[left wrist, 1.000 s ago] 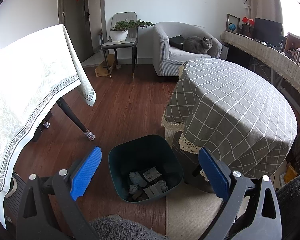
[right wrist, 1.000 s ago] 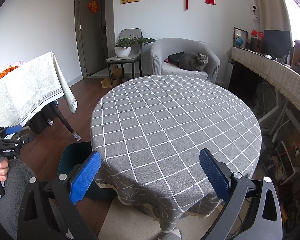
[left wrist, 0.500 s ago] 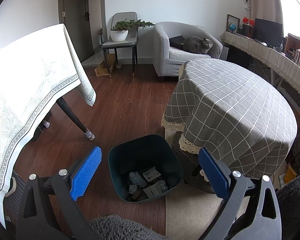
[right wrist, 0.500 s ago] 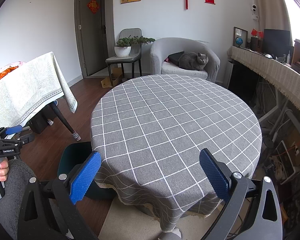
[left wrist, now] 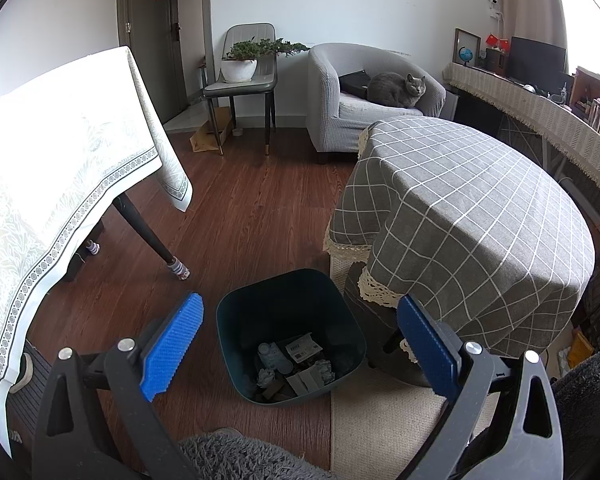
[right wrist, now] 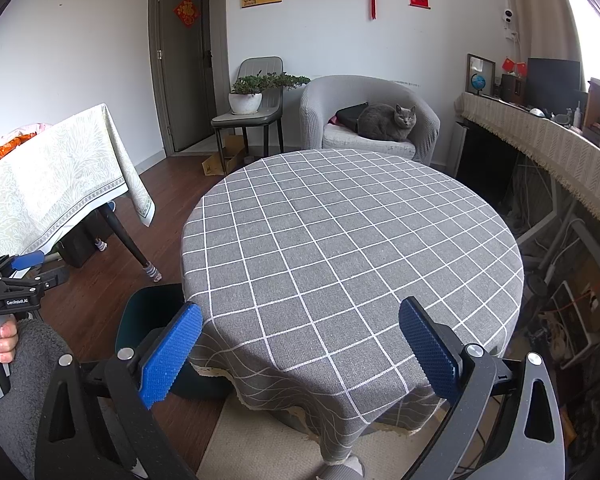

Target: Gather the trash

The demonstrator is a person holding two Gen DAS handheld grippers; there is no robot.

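Note:
A dark teal trash bin stands on the wood floor beside the round table; crumpled paper, a labelled wrapper and other scraps lie in its bottom. My left gripper is open and empty, held above the bin. My right gripper is open and empty, above the near edge of the round table with the grey checked cloth; I see no trash on its top. The bin's rim shows partly under the table edge in the right wrist view. The left gripper shows there at far left.
A table with a pale patterned cloth stands at left, its leg near the bin. A grey cat lies on an armchair at the back. A chair holds a potted plant. A long covered shelf runs along the right. A beige rug lies under the round table.

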